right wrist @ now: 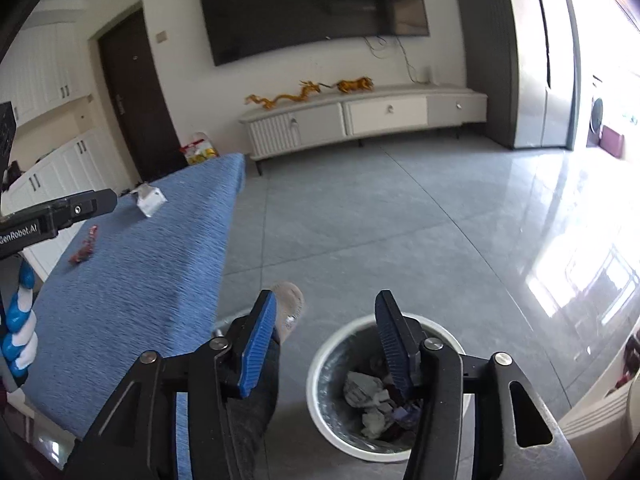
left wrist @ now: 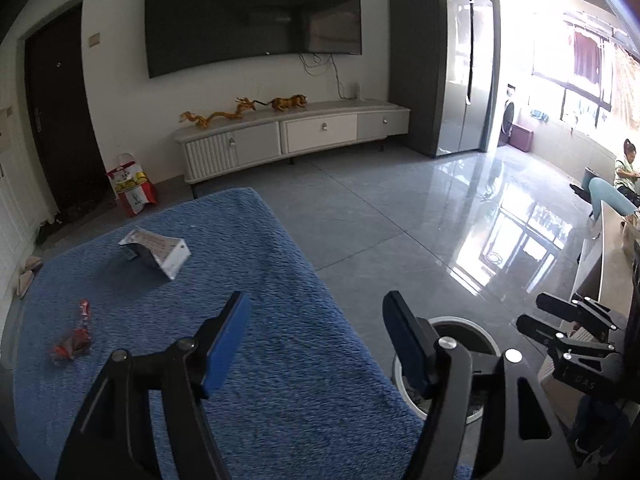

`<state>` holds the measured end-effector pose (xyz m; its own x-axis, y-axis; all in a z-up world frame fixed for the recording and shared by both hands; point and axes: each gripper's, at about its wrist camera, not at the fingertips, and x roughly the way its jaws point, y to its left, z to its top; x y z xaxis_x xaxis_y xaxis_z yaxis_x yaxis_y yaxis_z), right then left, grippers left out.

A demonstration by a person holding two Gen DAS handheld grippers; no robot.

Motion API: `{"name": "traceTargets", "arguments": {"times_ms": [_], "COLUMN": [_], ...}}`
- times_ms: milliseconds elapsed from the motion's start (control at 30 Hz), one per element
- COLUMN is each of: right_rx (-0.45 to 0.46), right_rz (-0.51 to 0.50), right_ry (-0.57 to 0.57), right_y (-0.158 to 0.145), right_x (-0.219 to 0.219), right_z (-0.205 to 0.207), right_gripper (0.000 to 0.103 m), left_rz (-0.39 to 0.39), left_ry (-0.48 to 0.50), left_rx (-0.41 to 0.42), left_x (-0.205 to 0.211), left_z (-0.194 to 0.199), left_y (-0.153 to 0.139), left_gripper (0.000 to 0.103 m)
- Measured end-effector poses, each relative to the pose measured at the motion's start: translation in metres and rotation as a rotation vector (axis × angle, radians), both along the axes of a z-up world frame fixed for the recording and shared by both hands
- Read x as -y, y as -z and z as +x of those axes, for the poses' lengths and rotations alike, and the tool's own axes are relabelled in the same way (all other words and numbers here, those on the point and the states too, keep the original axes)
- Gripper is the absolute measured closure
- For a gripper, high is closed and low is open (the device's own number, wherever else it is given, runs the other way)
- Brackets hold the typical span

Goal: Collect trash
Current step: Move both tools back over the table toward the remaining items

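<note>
A crumpled white carton (left wrist: pixel 158 254) and a red wrapper (left wrist: pixel 76 338) lie on the blue cloth-covered table (left wrist: pixel 260 360). Both show small in the right wrist view, the carton (right wrist: pixel 150 200) and the wrapper (right wrist: pixel 84 250). My left gripper (left wrist: pixel 316 340) is open and empty above the table's right edge. My right gripper (right wrist: pixel 326 340) is open and empty above a white-rimmed trash bin (right wrist: pixel 320 408) on the floor, which holds crumpled paper (right wrist: pixel 368 396). The bin's rim (left wrist: pixel 400 384) shows behind the left gripper's right finger.
A person's foot in a sock (right wrist: pixel 290 308) stands between the table and the bin. A TV cabinet (left wrist: pixel 296 136) and a grey fridge (left wrist: pixel 448 60) line the far wall. A red bag (left wrist: pixel 132 184) sits by the door. A person (left wrist: pixel 626 168) sits at the far right.
</note>
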<state>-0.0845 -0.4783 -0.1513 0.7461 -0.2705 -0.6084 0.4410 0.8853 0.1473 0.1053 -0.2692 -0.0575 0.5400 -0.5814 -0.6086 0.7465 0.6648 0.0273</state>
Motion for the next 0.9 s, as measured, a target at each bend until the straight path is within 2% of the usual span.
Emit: {"name": "traceTargets", "arguments": {"times_ms": [133,333,467,633,733,900], "right_rx": [0.016,0.039,0.056,0.055,0.053,0.057], "right_rz": [-0.047,-0.106,-0.140,-0.184,-0.197,-0.162], "right_ry": [-0.061,-0.154,-0.200,-0.252,-0.275,-0.307], "right_y": [-0.024,-0.050,-0.065,-0.075,-0.079,-0.077], "right_x": [-0.027,-0.070,-0.096,-0.124,-0.135,-0.140], "right_z": [0.016,0.040,0.053,0.066,0.076,0.101], "right_gripper": [0.045,0.033,0.023,0.013,0.013,0.013], "left_rz": [-0.033,-0.089,-0.099,-0.081,-0.076,-0.025], "left_ry": [-0.073,-0.152,-0.186,-0.222,-0.253,-0.289], "left_rx": [0.048,0.100,0.132,0.093,0.074,0.064], "left_x": [-0.047,-0.104,-0.135,-0.177,-0.204,-0.245], "left_z": [0.006,0.009,0.006,0.020,0.033,0.063], "left_y": [-0.013,-0.020,-0.021,-0.013,-0.006,0.006], "left_gripper": [0.033,0.033,0.033,0.033,0.033,0.033]}}
